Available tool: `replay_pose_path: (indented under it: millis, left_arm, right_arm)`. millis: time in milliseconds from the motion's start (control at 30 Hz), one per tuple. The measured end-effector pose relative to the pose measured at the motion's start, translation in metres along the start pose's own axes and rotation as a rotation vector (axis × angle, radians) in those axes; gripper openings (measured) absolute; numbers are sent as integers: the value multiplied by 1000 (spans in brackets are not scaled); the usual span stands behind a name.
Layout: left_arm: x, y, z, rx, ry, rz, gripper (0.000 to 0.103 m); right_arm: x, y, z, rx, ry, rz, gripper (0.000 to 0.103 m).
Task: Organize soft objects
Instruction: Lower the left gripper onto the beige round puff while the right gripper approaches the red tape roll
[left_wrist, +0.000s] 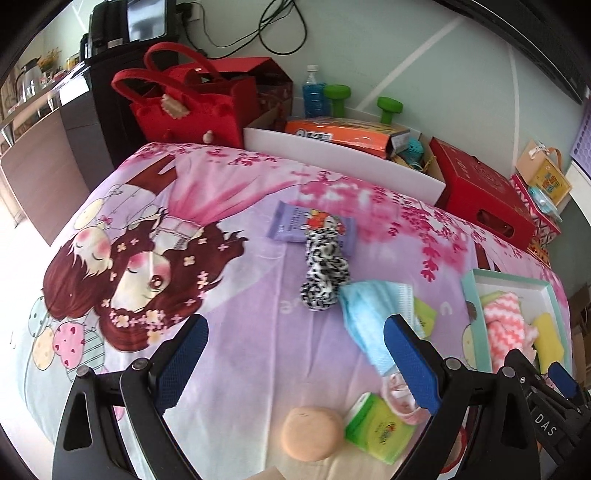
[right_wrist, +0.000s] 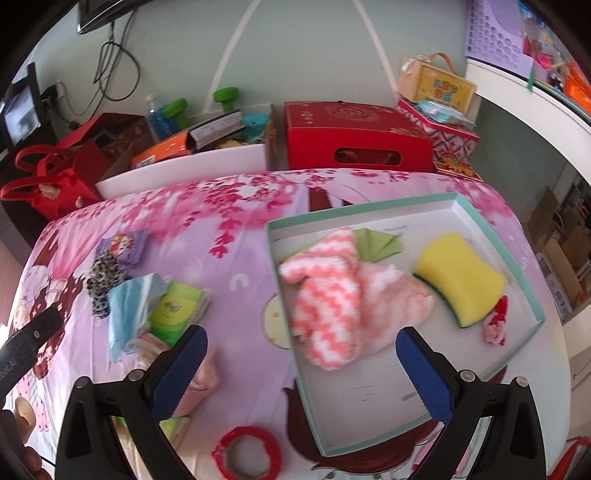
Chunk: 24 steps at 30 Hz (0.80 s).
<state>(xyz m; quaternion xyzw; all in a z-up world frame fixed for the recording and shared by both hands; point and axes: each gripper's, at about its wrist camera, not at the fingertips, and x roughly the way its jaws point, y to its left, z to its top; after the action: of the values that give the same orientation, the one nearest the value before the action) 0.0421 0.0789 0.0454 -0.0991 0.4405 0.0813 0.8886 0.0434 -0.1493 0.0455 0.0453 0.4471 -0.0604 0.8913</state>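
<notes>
Left gripper (left_wrist: 295, 363) jaws apart, empty, above the bedsheet (left_wrist: 236, 295) near the blue mask (left_wrist: 364, 310). Right gripper (right_wrist: 301, 373) jaws apart, empty, at the tray's (right_wrist: 480, 225) near edge; pink-and-white cloth (right_wrist: 332, 299) and yellow sponge (right_wrist: 458, 275) inside.

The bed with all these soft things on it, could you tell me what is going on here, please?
A person holds two grippers over the bed, sorting soft items into a tray. The tray already holds a pink towel and a yellow sponge. A face mask, a spotted cloth and tissue packs lie outside it. The left gripper and right gripper are open and empty.
</notes>
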Motion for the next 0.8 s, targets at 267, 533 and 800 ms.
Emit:
replay_pose_path:
  millis: [267,533,800]
  left_arm:
    - [4,17,-14,-2,47,-1,96]
    - [12,20,-36,17,109,-36,96]
    - [26,17,-55,7,212,-120,96]
  right_arm:
    - [-1,20,-9,-33,17,48,103]
    - [-7,23,-26,-38,37,61,103]
    - [-4,31,-55,-85,100,55,103]
